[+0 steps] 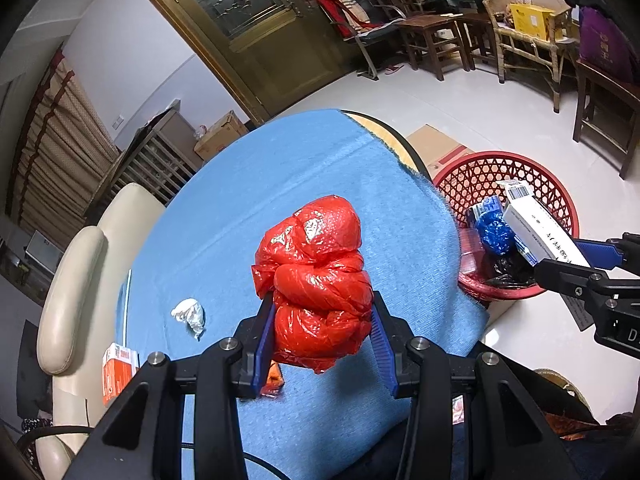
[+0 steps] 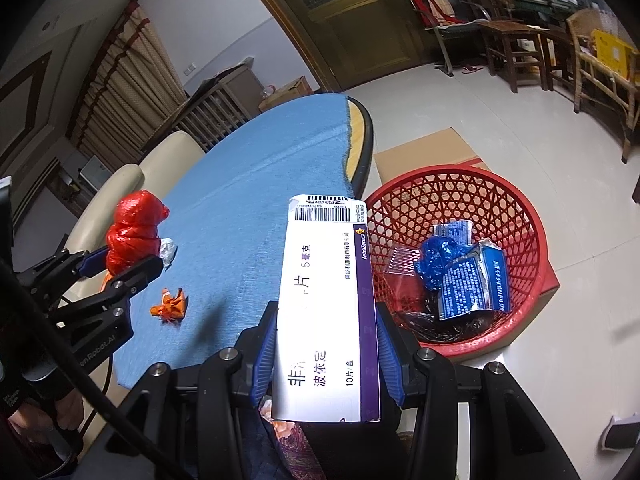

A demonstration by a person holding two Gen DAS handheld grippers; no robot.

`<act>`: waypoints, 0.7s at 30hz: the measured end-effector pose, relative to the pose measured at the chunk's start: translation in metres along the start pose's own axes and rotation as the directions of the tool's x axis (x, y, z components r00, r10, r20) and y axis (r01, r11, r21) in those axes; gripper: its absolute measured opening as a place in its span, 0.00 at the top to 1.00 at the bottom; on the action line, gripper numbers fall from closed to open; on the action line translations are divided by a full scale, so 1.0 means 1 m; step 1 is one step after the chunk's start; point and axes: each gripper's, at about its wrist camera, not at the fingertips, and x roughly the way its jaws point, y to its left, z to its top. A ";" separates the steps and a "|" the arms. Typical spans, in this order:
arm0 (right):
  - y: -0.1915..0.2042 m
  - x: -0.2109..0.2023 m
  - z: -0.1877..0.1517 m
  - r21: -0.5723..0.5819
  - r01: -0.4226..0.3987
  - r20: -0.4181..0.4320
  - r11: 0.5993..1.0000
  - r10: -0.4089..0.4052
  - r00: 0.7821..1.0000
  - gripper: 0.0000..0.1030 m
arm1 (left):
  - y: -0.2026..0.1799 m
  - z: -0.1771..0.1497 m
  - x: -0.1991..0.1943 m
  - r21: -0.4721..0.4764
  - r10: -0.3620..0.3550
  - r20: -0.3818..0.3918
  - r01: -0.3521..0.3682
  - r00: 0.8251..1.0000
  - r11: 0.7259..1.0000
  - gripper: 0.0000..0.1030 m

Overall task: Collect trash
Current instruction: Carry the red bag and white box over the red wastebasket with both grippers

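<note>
1. While we are looking along the left gripper (image 1: 324, 344), we are seeing its two blue pads pressing both sides of a knotted red plastic bag (image 1: 320, 280), which is sticking out forward between them above the blue cloth (image 1: 280, 168) on the table.
2. We are seeing the right gripper (image 2: 326, 354) clamping one white and purple medicine box (image 2: 328, 308) by its long sides, the barcode end pointing away from us, over the table's edge and just beside the basket.
3. We are counting three loose pieces of trash lying on the cloth: one crumpled foil wad (image 1: 190, 314) left of the bag, one orange wrapper (image 2: 170, 306) near the left gripper, and one orange and white carton (image 1: 116, 372) at the near left edge.
4. We are seeing one red lattice basket (image 2: 532, 216) standing on flat cardboard (image 2: 424, 148) on the floor, right of the table.
5. We are counting four things showing inside it: one torn blue box (image 2: 476, 284), one crumpled blue plastic bag (image 2: 434, 260), one small blue packet (image 2: 452, 232), and black plastic (image 2: 432, 328) along the bottom.
6. We are seeing one cream chair (image 1: 80, 280) standing at the table's left side, and farther off wooden chairs and a brown door.
</note>
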 end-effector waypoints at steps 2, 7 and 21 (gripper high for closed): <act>-0.004 0.000 0.000 0.011 0.000 -0.002 1.000 0.000 1.000 0.53 | -0.003 0.002 0.001 0.008 -0.002 -0.001 0.002 1.000 1.000 0.55; -0.012 0.001 0.000 0.033 0.003 -0.006 0.999 -0.003 1.000 0.53 | -0.011 0.006 0.003 0.024 -0.007 -0.001 0.007 1.000 1.000 0.55; -0.038 -0.004 0.003 0.095 0.036 0.005 0.995 -0.037 0.999 0.53 | -0.039 0.023 0.007 0.088 -0.032 0.029 0.029 0.999 0.996 0.55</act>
